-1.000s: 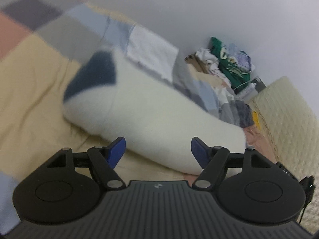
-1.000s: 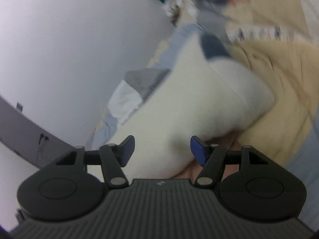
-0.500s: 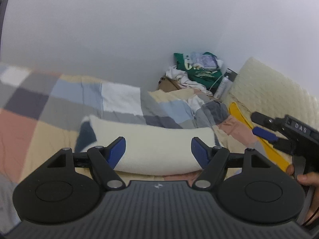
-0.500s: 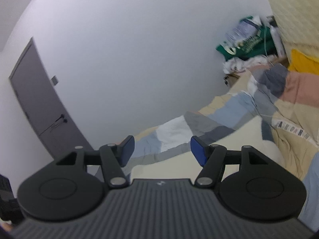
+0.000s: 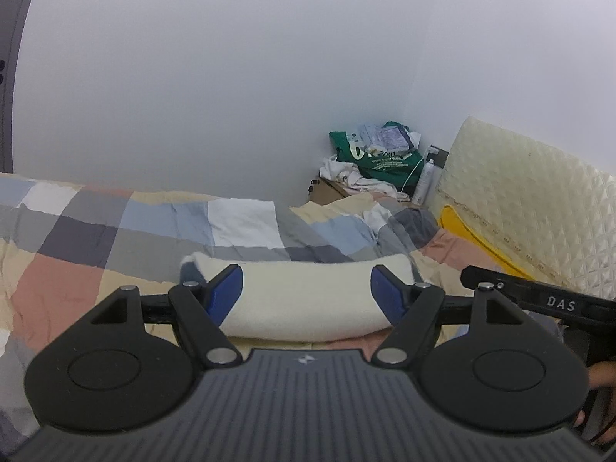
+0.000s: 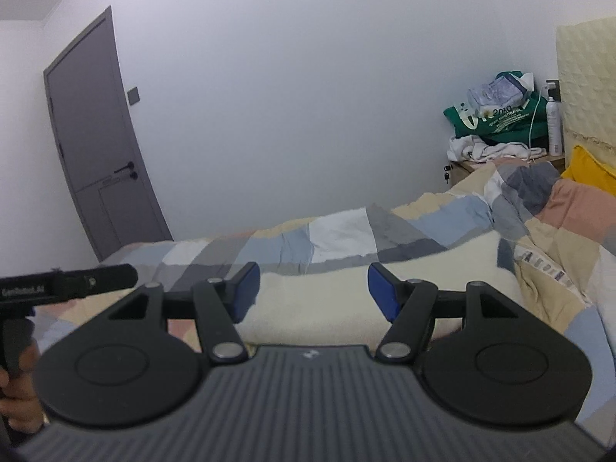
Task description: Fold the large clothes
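Observation:
A folded cream fleece garment (image 5: pixel 308 300) with a dark blue patch (image 5: pixel 188 269) at its left end lies across the patchwork bed cover (image 5: pixel 96 254). My left gripper (image 5: pixel 305 269) hovers above and short of it, jaws open, nothing between the blue pads. In the right wrist view the same garment (image 6: pixel 315 315) stretches to the right, its dark patch (image 6: pixel 504 254) at the far end. My right gripper (image 6: pixel 312 267) is also open and empty, held clear of the cloth. Each view shows the other tool's black body at its edge, with a hand on it.
A cream quilted headboard (image 5: pixel 519 200) and a yellow pillow (image 5: pixel 462 227) stand at the right. A green bag (image 5: pixel 377 154) and heaped clothes sit on a low stand in the corner beside a spray bottle (image 5: pixel 425 181). A grey door (image 6: pixel 96 154) is at the left.
Both grippers have risen and drawn back from the garment and rolled to level. The garment, close under the jaws before, now lies farther off on the bed.

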Motion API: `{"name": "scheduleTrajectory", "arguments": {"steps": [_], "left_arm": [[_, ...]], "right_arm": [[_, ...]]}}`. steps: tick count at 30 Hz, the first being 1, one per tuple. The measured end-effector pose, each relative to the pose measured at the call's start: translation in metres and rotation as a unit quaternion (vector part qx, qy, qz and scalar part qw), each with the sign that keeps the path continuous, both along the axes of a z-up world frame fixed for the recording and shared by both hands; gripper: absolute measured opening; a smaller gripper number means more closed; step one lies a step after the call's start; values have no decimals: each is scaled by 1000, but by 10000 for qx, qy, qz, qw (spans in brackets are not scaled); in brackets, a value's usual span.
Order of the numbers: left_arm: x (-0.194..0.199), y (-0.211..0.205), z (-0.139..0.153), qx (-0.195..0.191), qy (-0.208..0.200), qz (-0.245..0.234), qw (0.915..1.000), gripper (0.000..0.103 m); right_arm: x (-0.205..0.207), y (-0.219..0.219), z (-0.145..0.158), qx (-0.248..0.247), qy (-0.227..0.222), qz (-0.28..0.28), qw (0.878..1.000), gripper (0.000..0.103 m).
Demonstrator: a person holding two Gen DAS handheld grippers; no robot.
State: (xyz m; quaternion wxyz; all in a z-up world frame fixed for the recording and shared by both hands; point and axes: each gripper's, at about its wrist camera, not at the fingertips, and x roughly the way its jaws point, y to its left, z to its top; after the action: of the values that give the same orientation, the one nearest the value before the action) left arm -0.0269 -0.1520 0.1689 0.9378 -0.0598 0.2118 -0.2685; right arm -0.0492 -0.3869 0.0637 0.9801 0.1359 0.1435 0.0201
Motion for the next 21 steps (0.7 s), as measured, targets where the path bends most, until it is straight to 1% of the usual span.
{"name": "scheduleTrajectory", "arguments": {"steps": [9,14,17,21], "left_arm": [[-21,0,-32,442,-34,43,9990,78],[-26,-2,-39,479,-81,58,9988,78],[-27,-4,-44,536,-125,32,9985,79],[-21,-5,-52,588,-23,8,9983,79]], "right_arm": [[-13,10,-22,-190,258,-108,9994,66],[-14,14,-33,-155,437,-128,9988,66],[-14,16,-39,-157,469,-137,9987,66],[-11,18,-45,-119,550,-190,9982,66]]}}
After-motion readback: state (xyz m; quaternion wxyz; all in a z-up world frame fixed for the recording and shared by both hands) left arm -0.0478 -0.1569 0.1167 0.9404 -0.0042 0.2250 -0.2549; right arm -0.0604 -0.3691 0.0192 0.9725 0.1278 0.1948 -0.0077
